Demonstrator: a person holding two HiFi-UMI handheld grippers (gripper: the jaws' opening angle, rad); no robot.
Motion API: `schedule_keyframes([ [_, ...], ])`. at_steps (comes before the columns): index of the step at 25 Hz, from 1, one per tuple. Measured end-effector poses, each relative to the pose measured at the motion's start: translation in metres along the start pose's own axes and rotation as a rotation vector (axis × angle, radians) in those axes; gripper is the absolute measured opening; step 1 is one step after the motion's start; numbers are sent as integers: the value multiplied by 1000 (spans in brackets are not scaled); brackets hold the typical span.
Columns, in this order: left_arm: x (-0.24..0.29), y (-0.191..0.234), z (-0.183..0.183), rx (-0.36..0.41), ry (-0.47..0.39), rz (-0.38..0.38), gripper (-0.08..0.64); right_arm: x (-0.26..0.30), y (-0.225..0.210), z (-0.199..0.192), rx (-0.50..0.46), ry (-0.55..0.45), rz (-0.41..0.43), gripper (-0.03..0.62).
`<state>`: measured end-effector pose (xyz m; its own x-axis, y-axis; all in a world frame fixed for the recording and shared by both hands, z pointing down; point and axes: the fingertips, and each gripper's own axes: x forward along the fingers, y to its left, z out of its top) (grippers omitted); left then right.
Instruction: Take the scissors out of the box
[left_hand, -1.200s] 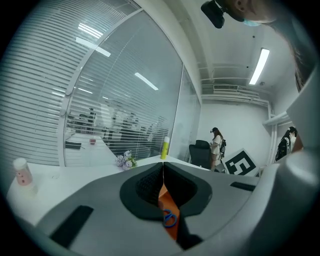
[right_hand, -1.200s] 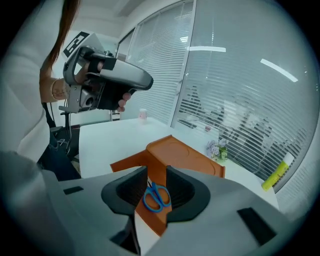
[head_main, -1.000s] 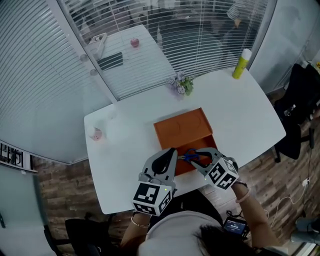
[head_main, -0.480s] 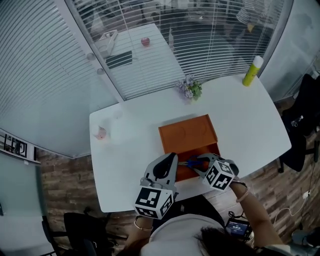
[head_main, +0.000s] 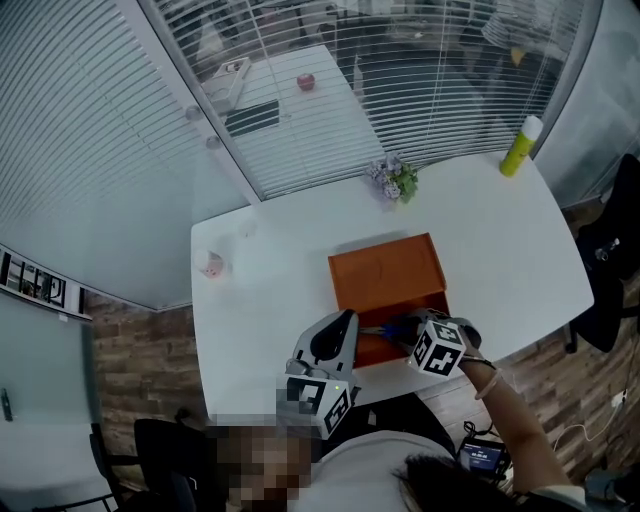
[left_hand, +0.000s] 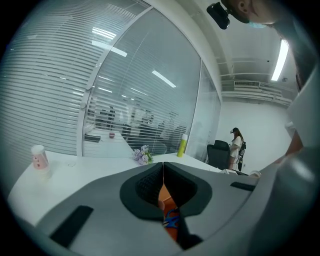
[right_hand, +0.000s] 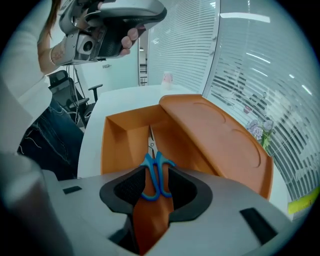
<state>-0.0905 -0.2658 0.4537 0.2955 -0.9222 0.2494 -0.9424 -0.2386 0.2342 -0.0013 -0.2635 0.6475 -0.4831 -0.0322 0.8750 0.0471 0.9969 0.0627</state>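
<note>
Reach step: right gripper (right_hand: 156, 192) over the box (right_hand: 116, 135), jaws opening astride the scissors (right_hand: 152, 167), handles ungripped; next, squeeze, lift. Left gripper (left_hand: 162, 172) closed, empty.

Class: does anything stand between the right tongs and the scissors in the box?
Nothing visible. The lid is tipped back, the box open, and the scissors lie inside, blue handles between the opening jaws of the right tongs.

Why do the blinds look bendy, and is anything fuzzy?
Left gripper view: the wide lens bends the white slatted blinds and darkens the corners. Right gripper view: the blue-handled scissors in the open orange box look sharp. Head view: the fuzzy squares at the bottom were added afterwards.
</note>
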Motion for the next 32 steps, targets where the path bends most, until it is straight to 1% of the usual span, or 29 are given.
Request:
schedule_keyframes([
  [6, -1, 3, 1, -2, -3, 10, 20, 12, -1, -6, -48, 71, 33, 167],
  [10, -2, 6, 2, -3, -6, 13, 20, 14, 2, -6, -40, 83, 81, 141],
  [13, -3, 9, 3, -5, -8, 14, 20, 14, 2, -5, -28, 91, 100, 136],
  [14, -3, 9, 3, -6, -9, 14, 20, 14, 2, -5, -32, 92, 102, 120],
  [21, -5, 9, 6, -6, -15, 3, 20, 10, 7, -4, -35, 80, 82, 110],
  [32, -13, 10, 11, 5, -29, -11, 20, -12, 9, 5, 18, 35, 27, 108],
])
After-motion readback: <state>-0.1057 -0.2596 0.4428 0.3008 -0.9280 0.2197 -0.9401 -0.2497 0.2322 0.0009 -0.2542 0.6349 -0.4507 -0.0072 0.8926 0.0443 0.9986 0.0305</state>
